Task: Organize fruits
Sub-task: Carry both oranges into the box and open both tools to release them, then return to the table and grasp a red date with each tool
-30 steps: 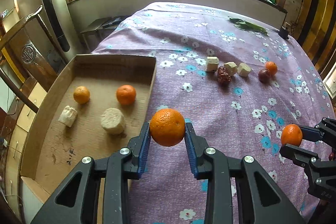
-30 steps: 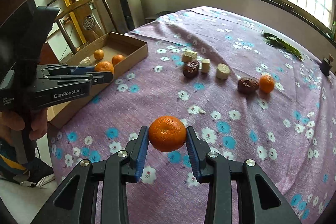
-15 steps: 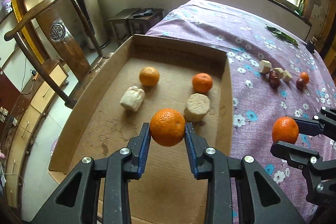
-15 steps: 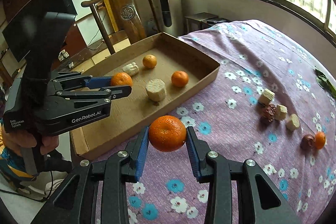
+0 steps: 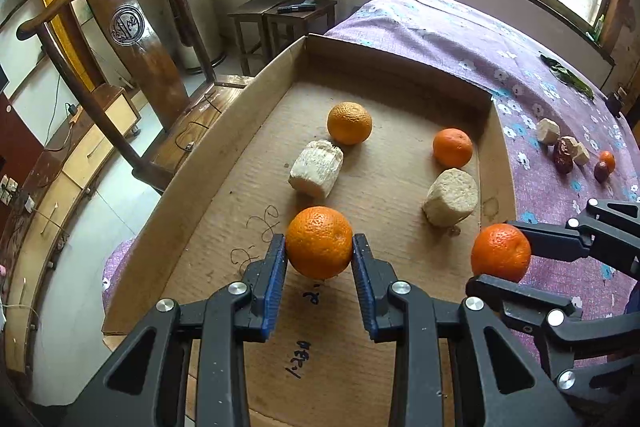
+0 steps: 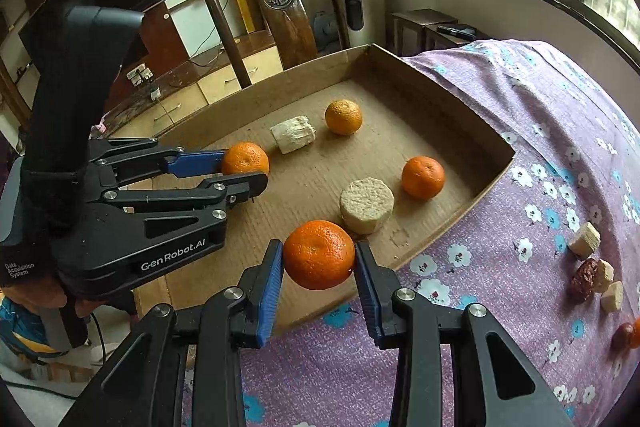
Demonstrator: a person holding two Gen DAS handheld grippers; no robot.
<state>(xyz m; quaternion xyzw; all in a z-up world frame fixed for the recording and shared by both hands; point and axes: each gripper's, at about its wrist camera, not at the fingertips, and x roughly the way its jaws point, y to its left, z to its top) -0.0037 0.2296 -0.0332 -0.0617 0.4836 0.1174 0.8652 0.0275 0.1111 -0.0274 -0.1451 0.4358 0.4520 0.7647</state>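
My left gripper (image 5: 319,253) is shut on an orange (image 5: 319,242) and holds it above the floor of the cardboard box (image 5: 224,163). My right gripper (image 6: 319,263) is shut on a second orange (image 6: 319,254) above the box's near right wall (image 6: 472,203); it also shows in the left wrist view (image 5: 501,251). In the box lie two oranges (image 5: 349,123) (image 5: 452,147) and two pale sugarcane chunks (image 5: 316,169) (image 5: 451,197).
On the purple flowered cloth (image 6: 540,131) to the right lie pale chunks (image 6: 585,240), dark dates (image 6: 584,279) and a small orange (image 5: 607,160). A wooden chair (image 5: 132,39) and stools (image 5: 280,15) stand beyond the box's far side.
Both grippers have moved left with their oranges, from over the cloth to over the box. The left orange now hangs over the box floor, the right one near its wall.
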